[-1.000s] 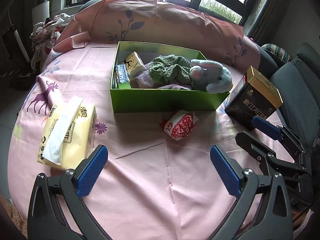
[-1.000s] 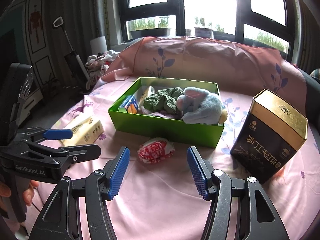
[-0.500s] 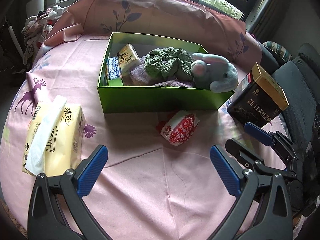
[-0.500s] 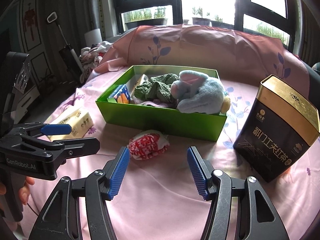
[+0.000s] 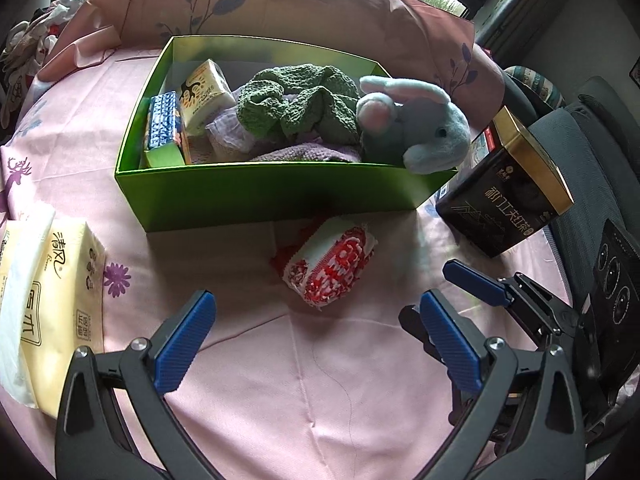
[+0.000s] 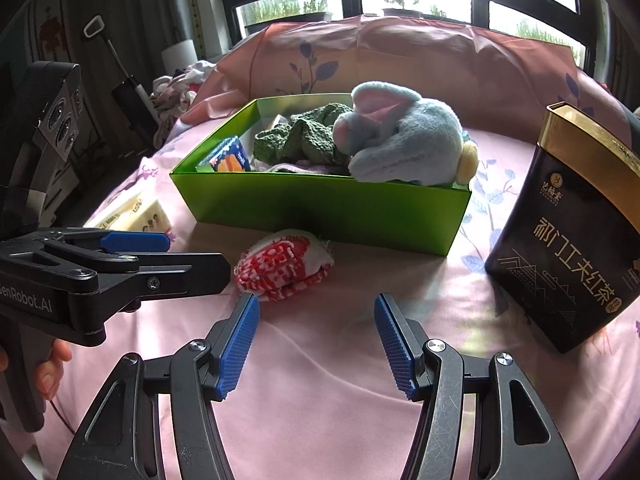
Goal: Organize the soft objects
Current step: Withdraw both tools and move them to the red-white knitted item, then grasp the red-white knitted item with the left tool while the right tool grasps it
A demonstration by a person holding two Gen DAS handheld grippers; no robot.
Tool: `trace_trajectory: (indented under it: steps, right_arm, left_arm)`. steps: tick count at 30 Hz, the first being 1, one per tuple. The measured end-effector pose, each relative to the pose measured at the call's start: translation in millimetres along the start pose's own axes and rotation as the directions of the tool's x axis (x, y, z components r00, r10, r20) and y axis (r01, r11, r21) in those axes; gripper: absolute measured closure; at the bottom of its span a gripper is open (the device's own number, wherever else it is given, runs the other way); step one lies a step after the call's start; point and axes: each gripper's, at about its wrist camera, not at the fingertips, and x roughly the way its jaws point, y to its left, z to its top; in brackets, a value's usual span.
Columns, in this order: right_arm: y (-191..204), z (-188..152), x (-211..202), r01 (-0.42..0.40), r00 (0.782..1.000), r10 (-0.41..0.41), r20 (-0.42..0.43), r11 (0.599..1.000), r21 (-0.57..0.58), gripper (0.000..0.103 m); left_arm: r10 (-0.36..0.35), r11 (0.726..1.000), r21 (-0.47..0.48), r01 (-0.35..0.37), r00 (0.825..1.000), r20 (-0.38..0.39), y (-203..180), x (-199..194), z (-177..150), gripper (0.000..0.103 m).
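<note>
Lying on pink cloth (image 5: pixel 280 380): lumpy red-white pouch (image 5: pixel 330 266) | left gripper (image 5: pixel 316 344) spread | right gripper (image 6: pixel 316 344) spread

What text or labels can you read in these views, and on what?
"祁门工夫红茶": front of the black and gold tea tin.
"enRobot.AI": side of the left gripper, first letter cut off at the frame edge.
"清风": yellow tissue pack; its other characters are too distorted to read.
Small packs in the green box: print too small.
Red and white pouch: pattern unreadable.
</note>
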Motion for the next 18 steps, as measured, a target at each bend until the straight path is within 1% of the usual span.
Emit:
trace_trajectory:
  steps: [3,6,8,10,13,15,17,18]
  right_arm:
    - [1,0,6,-0.01,1.0,0.01,-0.011,1.0,-0.003,0.042]
    - [4,-1,11,-0.02,1.0,0.02,-0.022,1.0,-0.007,0.042]
    - [5,-3,15,-0.026,0.999,0.026,-0.03,1.0,-0.008,0.042]
    - [5,-3,19,-0.033,0.999,0.032,-0.04,0.999,-0.009,0.042]
    - [7,-4,25,-0.046,0.998,0.045,-0.053,0.999,-0.007,0.042]
    - [8,-4,28,-0.054,0.997,0.053,-0.057,0.998,-0.009,0.042]
    - [10,-3,32,-0.062,0.996,0.062,-0.065,0.998,-0.011,0.042]
    - [11,-3,34,-0.066,0.996,0.065,-0.067,0.998,-0.013,0.042]
  left_arm:
    - [-0.016,1.0,0.017,0.017,1.0,-0.012,-1,7,3,0.002]
    - [-0.015,0.999,0.046,0.016,1.0,-0.016,-3,12,6,0.002]
    - [-0.022,0.998,0.064,0.023,1.0,-0.02,-5,15,7,0.005]
    - [-0.039,0.996,0.076,0.041,0.999,-0.025,-7,18,8,0.005]
    - [-0.044,0.995,0.092,0.046,0.999,-0.03,-9,23,11,0.007]
    - [-0.052,0.994,0.098,0.055,0.998,-0.036,-11,27,13,0.013]
    - [-0.057,0.992,0.11,0.062,0.997,-0.045,-13,31,14,0.022]
    - [-0.053,0.991,0.118,0.059,0.997,-0.052,-15,34,15,0.025]
